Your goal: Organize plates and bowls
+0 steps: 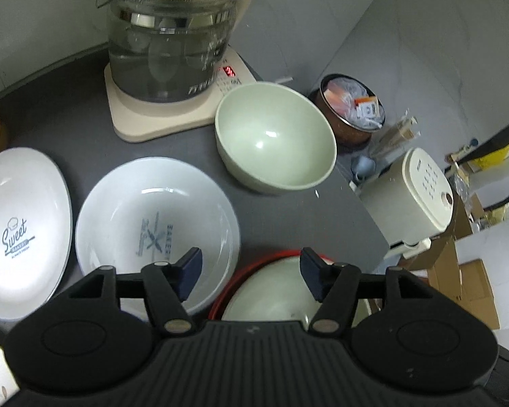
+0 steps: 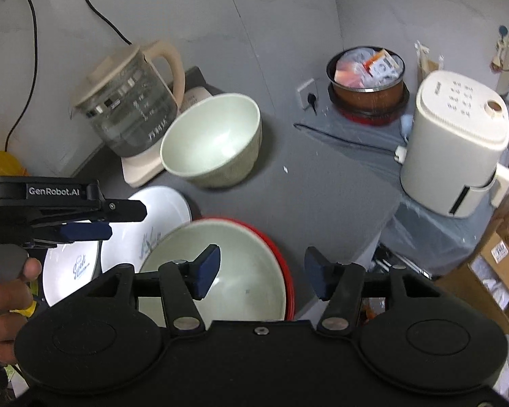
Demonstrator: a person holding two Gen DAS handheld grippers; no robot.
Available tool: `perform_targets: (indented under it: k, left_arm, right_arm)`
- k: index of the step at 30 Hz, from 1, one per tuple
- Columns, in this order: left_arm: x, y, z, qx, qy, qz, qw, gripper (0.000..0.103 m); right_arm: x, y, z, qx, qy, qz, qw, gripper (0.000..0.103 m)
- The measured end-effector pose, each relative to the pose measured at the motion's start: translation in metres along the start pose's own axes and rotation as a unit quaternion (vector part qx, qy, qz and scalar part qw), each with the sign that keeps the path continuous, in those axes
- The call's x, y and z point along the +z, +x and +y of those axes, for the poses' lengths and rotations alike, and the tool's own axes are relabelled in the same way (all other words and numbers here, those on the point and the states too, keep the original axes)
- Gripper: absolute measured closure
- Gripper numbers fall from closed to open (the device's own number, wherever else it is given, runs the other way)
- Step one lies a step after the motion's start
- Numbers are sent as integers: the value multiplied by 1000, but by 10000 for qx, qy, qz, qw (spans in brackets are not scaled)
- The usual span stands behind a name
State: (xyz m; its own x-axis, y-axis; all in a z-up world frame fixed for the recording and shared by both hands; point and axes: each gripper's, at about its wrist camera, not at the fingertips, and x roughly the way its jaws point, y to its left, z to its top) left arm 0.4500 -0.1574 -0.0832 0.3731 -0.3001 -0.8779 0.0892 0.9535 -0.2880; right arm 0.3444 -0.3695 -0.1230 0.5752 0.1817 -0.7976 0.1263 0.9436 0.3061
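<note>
A pale green bowl [image 1: 276, 139] [image 2: 213, 139] stands alone on the grey counter. Left of it lie a white deep plate with a blue bakery print [image 1: 156, 224] [image 2: 152, 213] and a white "Sweet" plate [image 1: 20, 230] [image 2: 73, 268]. Nearest to me, a second green bowl [image 1: 268, 298] [image 2: 234, 271] sits inside a red bowl [image 1: 254, 264] [image 2: 285, 257]. My left gripper [image 1: 251, 261] [image 2: 118, 220] is open, above the gap between the printed plate and the nested bowls. My right gripper [image 2: 261, 261] is open over the nested bowls' right side. Neither holds anything.
A glass kettle [image 1: 169, 40] [image 2: 129, 108] on a cream base stands behind the plates. The counter's edge runs just right of the bowls. Beyond it, lower, are a brown pot of packets [image 1: 353, 108] [image 2: 368, 78], a cream appliance [image 1: 420, 200] [image 2: 458, 142] and cardboard boxes [image 2: 498, 271].
</note>
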Motion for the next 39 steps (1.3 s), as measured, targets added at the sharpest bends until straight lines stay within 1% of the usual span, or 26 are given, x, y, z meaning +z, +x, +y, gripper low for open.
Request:
perform_targets:
  k: [4, 11, 16, 21, 28, 34, 39]
  left_arm:
    - [8, 4, -6, 106, -55, -139, 9998, 41]
    - [23, 15, -11, 273, -366, -364, 9983, 41]
    - [33, 23, -12, 315, -514, -526, 9968, 41]
    - [44, 37, -9, 336, -714, -565, 9953, 44]
    - [54, 60, -1, 496, -950, -533, 9928, 45]
    - [56, 79, 4, 550, -1113, -445, 9913, 51]
    - [59, 93, 5, 584, -1228, -352, 9901, 61]
  right_arm:
    - [16, 8, -5, 69, -66, -45, 9999, 48]
    - [45, 26, -14, 168, -285, -73, 9994, 48]
    - [64, 43, -16, 296, -418, -43, 9987, 48]
    - [81, 66, -15, 382, -520, 69, 9979, 48]
    - [99, 100, -10, 449, -678, 269, 9963, 48]
    - [108, 126, -8, 525, -711, 450, 9951, 48]
    - [113, 144, -9, 586, -669, 572, 9944, 48]
